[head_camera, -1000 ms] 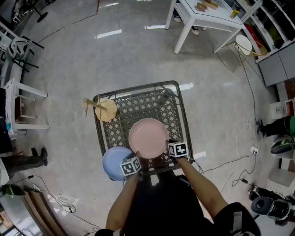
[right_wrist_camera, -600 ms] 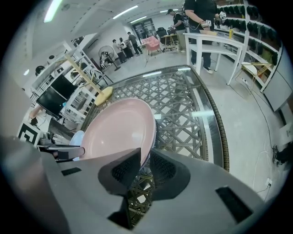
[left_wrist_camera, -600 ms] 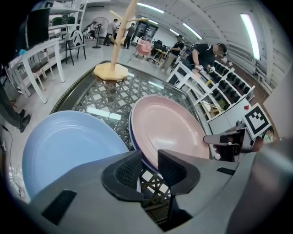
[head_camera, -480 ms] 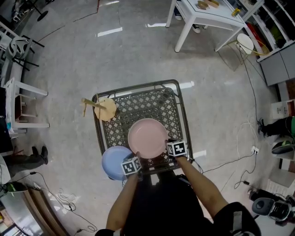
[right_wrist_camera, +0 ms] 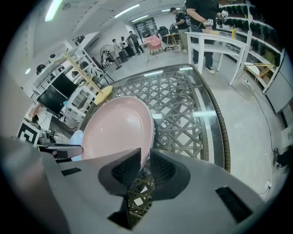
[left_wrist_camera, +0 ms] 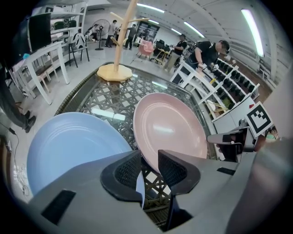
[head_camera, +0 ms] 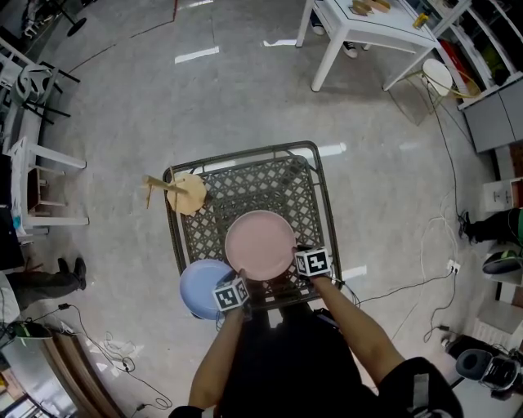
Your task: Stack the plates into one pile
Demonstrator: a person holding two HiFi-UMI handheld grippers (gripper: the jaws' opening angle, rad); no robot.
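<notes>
Left fingers [left_wrist_camera: 176, 170]: spread apart on the left gripper [left_wrist_camera: 150, 168], loose on either side of the pink plate's [head_camera: 260, 245] near-left rim; lattice showed through the gap beside the rim, so they were not pinching it.
Right fingers [right_wrist_camera: 122, 172]: clenched on the right gripper [right_wrist_camera: 143, 170], grasping the pink plate's near-right rim, which ran in between the two pads.
Grippers: side by side at the near edge of the counter [head_camera: 245, 189], the left one at the plate's near-left, the right one at its near-right, each with its marker cube facing up.
Pink plate: over the near half of the counter, face up, with its near rim at the grippers; whether its far rim rested on the counter could not be told.
Blue plate [head_camera: 200, 287]: on the near-left corner of the counter, partly past the counter's edge, with its right edge under the pink plate's left edge.
Counter: a dark woven lattice under a glass top, with a rounded frame.
Wooden stand [head_camera: 189, 194]: upright on its round base at the counter's far-left corner, well apart from both plates.
White table [head_camera: 368, 24]: on the floor, far right, well apart from the counter.
</notes>
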